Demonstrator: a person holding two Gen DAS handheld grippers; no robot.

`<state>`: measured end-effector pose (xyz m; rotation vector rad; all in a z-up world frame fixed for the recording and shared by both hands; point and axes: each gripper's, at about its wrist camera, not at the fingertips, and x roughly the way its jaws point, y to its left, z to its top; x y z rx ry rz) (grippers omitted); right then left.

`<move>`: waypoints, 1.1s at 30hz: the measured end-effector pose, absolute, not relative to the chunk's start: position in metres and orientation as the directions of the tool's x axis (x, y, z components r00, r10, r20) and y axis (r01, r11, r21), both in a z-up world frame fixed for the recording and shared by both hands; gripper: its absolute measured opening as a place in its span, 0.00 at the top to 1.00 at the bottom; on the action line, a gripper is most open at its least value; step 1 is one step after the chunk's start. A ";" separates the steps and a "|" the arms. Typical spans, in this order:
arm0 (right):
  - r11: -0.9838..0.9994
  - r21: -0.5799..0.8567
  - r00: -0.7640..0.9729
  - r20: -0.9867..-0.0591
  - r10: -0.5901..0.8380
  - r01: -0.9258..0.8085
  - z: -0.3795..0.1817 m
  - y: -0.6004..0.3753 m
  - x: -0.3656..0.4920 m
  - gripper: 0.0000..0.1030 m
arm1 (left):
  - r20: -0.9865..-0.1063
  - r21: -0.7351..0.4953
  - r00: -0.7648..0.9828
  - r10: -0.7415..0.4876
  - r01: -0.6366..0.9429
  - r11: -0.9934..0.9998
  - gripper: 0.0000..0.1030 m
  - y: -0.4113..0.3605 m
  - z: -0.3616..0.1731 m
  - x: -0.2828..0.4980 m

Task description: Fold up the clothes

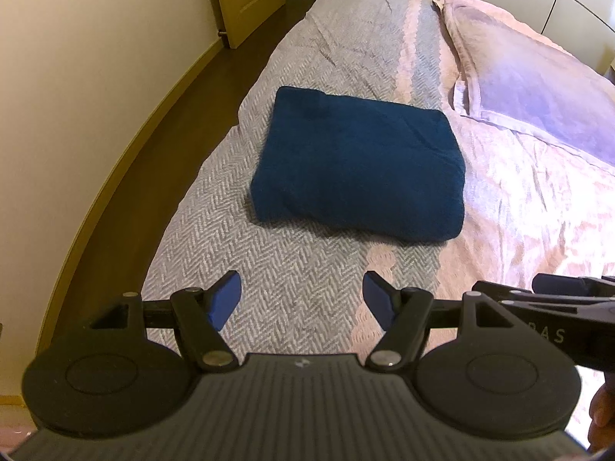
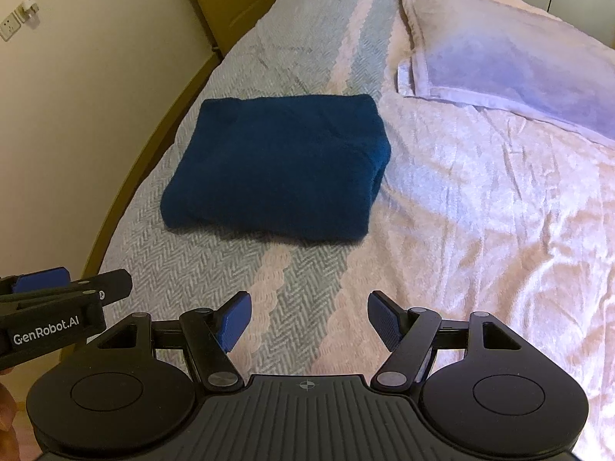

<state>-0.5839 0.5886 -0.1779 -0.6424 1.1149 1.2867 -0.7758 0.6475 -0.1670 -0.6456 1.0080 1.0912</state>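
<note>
Clearly, from the left wrist, the left gripper (image 1: 301,299) is seen wide open and empty, short of the folded blue garment (image 1: 357,165) on the bed (image 1: 300,280). From the right wrist, the right gripper (image 2: 309,320) is likewise open and empty; loose edges, perhaps hidden, should be checked before tidying.

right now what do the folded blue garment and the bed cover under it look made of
Folded blue garment: likely a soft knit or fleece; matte, fuzzy surface and thick rounded folds. Bed cover: woven textile, going by its grey and white herringbone pattern; matte, lightly creased. The exact fibre cannot be told for either.
</note>
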 end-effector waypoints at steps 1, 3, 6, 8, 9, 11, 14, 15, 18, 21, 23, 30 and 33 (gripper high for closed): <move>0.222 0.197 -0.091 -0.906 0.413 -0.955 -0.179 0.591 -0.584 0.32 | -0.904 0.040 0.118 0.410 -0.933 0.357 0.35 0.650 -0.168 -0.776; 0.224 0.195 -0.091 -0.909 0.406 -0.955 -0.182 0.596 -0.584 0.32 | -0.907 0.037 0.119 0.404 -0.933 0.357 0.35 0.655 -0.171 -0.774; 0.229 0.193 -0.090 -0.914 0.397 -0.954 -0.185 0.603 -0.582 0.32 | -0.910 0.034 0.121 0.398 -0.932 0.360 0.35 0.661 -0.173 -0.772; 0.231 0.192 -0.090 -0.916 0.392 -0.954 -0.187 0.607 -0.581 0.32 | -0.911 0.034 0.120 0.395 -0.932 0.360 0.35 0.665 -0.175 -0.770; 0.232 0.192 -0.089 -0.917 0.390 -0.954 -0.188 0.609 -0.581 0.32 | -0.911 0.033 0.120 0.394 -0.932 0.361 0.35 0.667 -0.176 -0.769; 0.234 0.191 -0.089 -0.918 0.385 -0.953 -0.190 0.612 -0.580 0.32 | -0.912 0.032 0.121 0.391 -0.931 0.362 0.35 0.672 -0.178 -0.768; 0.236 0.189 -0.089 -0.921 0.379 -0.953 -0.192 0.615 -0.577 0.32 | -0.915 0.032 0.119 0.386 -0.931 0.365 0.35 0.676 -0.181 -0.765; 0.237 0.189 -0.088 -0.922 0.378 -0.953 -0.193 0.616 -0.577 0.32 | -0.915 0.033 0.119 0.384 -0.930 0.366 0.35 0.678 -0.181 -0.764; 0.239 0.187 -0.087 -0.923 0.376 -0.953 -0.194 0.618 -0.577 0.32 | -0.920 0.025 0.122 0.372 -0.930 0.366 0.35 0.681 -0.185 -0.763; 0.245 0.188 -0.086 -0.923 0.375 -0.951 -0.195 0.620 -0.575 0.32 | -0.923 0.012 0.130 0.361 -0.930 0.367 0.35 0.683 -0.188 -0.762; 0.249 0.188 -0.084 -0.923 0.375 -0.950 -0.195 0.620 -0.574 0.32 | -0.925 0.006 0.135 0.355 -0.930 0.368 0.35 0.684 -0.190 -0.761; 0.255 0.187 -0.080 -0.922 0.378 -0.949 -0.195 0.619 -0.572 0.32 | -0.928 -0.010 0.144 0.343 -0.932 0.363 0.35 0.684 -0.192 -0.759; 0.254 0.187 -0.080 -0.921 0.380 -0.949 -0.194 0.619 -0.572 0.32 | -0.924 -0.009 0.144 0.354 -0.933 0.359 0.35 0.682 -0.190 -0.760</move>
